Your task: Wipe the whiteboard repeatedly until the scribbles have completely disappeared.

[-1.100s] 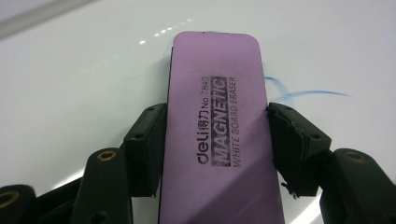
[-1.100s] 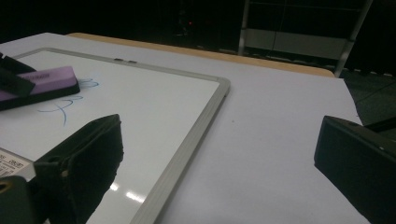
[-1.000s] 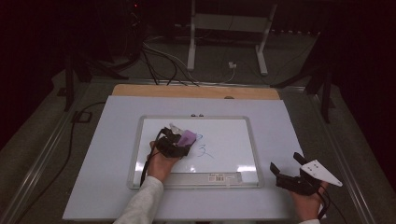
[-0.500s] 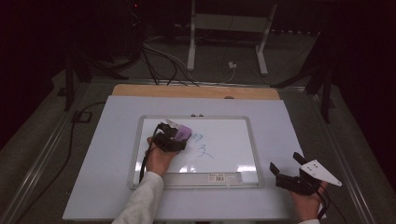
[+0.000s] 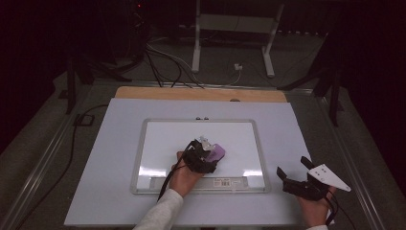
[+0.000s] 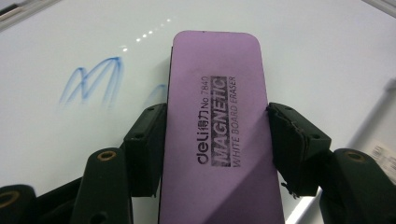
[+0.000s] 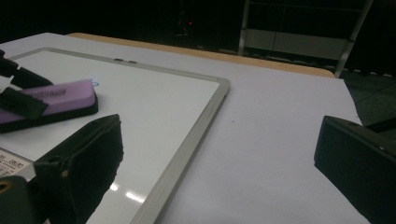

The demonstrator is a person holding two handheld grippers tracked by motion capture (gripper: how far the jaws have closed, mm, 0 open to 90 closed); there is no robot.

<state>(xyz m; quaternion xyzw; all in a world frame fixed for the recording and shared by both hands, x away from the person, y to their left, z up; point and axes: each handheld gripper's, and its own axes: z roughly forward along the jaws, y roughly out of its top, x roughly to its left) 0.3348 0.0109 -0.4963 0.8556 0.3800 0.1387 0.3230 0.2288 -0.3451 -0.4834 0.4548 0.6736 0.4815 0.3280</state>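
Left gripper view shows the left tool (image 6: pixel 215 140) clamped on the sides of the purple eraser (image 6: pixel 217 121), which lies flat on the whiteboard (image 6: pixel 303 51). Faint blue marks (image 6: pixel 93 86) remain beside it, so the wiping looks partly done; in the dim high view, other strokes may be too faint to see. The right tool (image 5: pixel 299 179) rests wide open and empty on the desk (image 5: pixel 110 158), right of the board.
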